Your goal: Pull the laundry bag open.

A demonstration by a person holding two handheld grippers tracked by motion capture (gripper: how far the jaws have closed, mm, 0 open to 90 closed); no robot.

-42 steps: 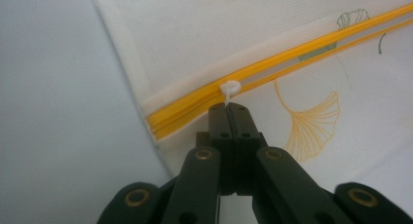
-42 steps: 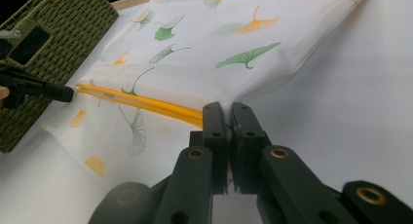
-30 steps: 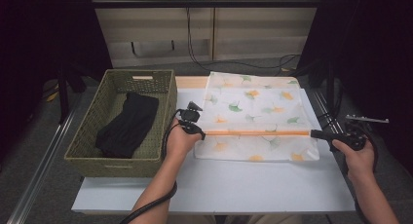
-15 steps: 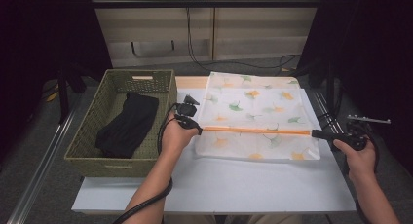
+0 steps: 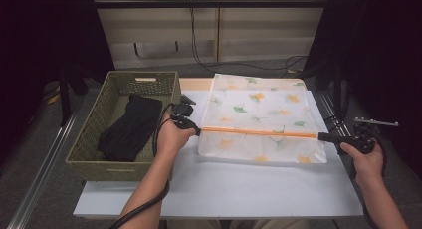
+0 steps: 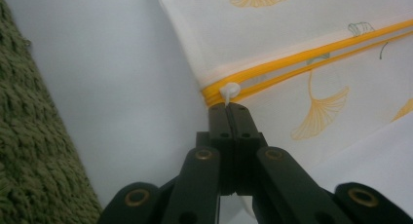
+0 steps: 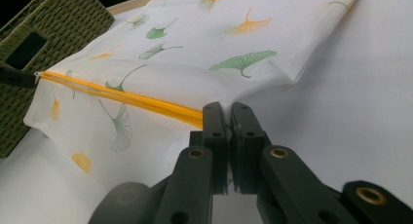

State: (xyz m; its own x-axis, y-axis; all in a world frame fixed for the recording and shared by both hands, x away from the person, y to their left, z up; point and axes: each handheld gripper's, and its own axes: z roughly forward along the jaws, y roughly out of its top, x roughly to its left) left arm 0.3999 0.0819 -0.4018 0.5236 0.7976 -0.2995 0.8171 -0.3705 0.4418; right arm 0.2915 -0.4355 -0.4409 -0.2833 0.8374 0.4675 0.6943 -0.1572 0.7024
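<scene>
The white bench (image 5: 224, 189) is bare along its near edge. Above that, toward 3 o'clock in the high view, the right hand-held gripper (image 5: 323, 136) has its jaws pressed together on the right end of the orange zipper (image 5: 259, 132); the right gripper view shows that end of the fabric pinched between the black jaws. At about 9 o'clock from it, the left hand-held gripper (image 5: 198, 130) pinches the white zipper pull (image 6: 229, 91) at the zipper's left end, jaws tight together. Between the two lies the pouch (image 5: 261, 114), white with green and yellow ginkgo leaves, flat on the bench, its zipper running across from 9 to 3 o'clock and closed along its length. Farther to 9 o'clock stands a green woven basket (image 5: 94, 139), touching the bench's left edge, with a folded black cloth (image 5: 129, 127) inside.
</scene>
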